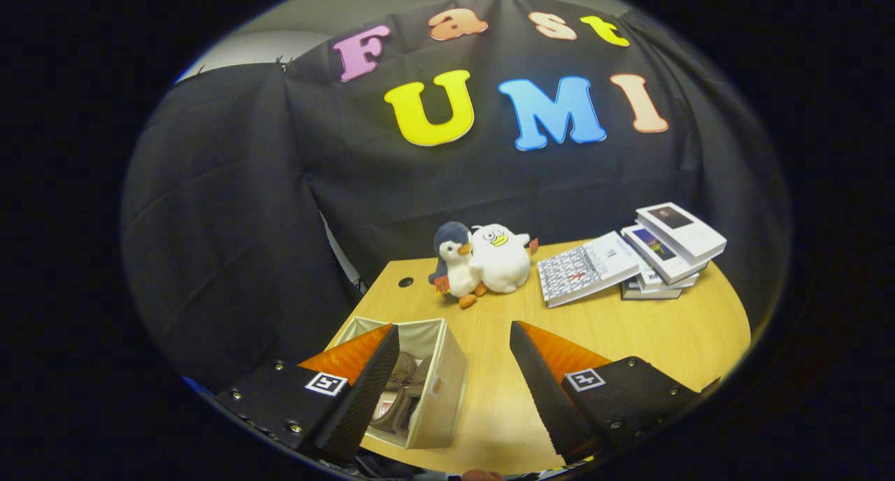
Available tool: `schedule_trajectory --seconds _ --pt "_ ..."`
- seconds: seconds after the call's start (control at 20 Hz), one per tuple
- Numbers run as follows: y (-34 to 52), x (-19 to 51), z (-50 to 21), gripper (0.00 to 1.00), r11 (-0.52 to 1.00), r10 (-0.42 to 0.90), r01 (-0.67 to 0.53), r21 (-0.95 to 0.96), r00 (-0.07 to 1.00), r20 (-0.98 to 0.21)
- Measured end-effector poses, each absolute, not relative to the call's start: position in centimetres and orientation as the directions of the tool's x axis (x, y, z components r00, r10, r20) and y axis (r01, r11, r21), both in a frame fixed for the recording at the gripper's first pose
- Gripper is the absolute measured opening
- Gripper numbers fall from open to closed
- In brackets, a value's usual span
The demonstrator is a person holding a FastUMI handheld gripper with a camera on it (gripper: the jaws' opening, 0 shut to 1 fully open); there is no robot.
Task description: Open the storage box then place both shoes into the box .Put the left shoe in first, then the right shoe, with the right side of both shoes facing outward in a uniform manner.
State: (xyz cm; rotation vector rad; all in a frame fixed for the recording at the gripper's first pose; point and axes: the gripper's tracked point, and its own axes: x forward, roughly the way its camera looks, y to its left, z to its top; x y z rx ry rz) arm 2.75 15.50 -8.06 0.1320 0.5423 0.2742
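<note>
From the gripper view, the black-and-orange two-finger gripper [454, 383] is spread wide and holds nothing, up above the round light wooden table [629, 334]. The open beige cloth storage box [439, 376] sits by the left finger, with brown shoes [404, 390] already inside. I think the job is almost done, so the next move is just checking how both shoes face.

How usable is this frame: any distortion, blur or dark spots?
Gripper view: fisheye bends the round wooden table edge; the open hand-held gripper and plush penguins look sharp; the beige fabric storage box interior is shadowed, so the brown shoe reads dimly.
</note>
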Motion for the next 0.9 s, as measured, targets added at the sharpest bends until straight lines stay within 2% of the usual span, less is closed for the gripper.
schedule_trajectory --seconds 0.2,0.35,0.65,0.9 --pt "11.0 2.5 -3.6 0.97 0.966 0.256 -0.234 0.107 0.900 -0.353" --pt "6.5 2.0 -1.4 0.97 0.984 0.172 -0.176 0.011 0.944 -0.280" --pt "1.1 1.0 0.6 0.97 0.991 0.107 -0.121 -0.058 0.972 -0.211" --pt "-1.5 0.9 0.8 0.97 0.994 0.094 -0.102 -0.036 0.977 -0.191"
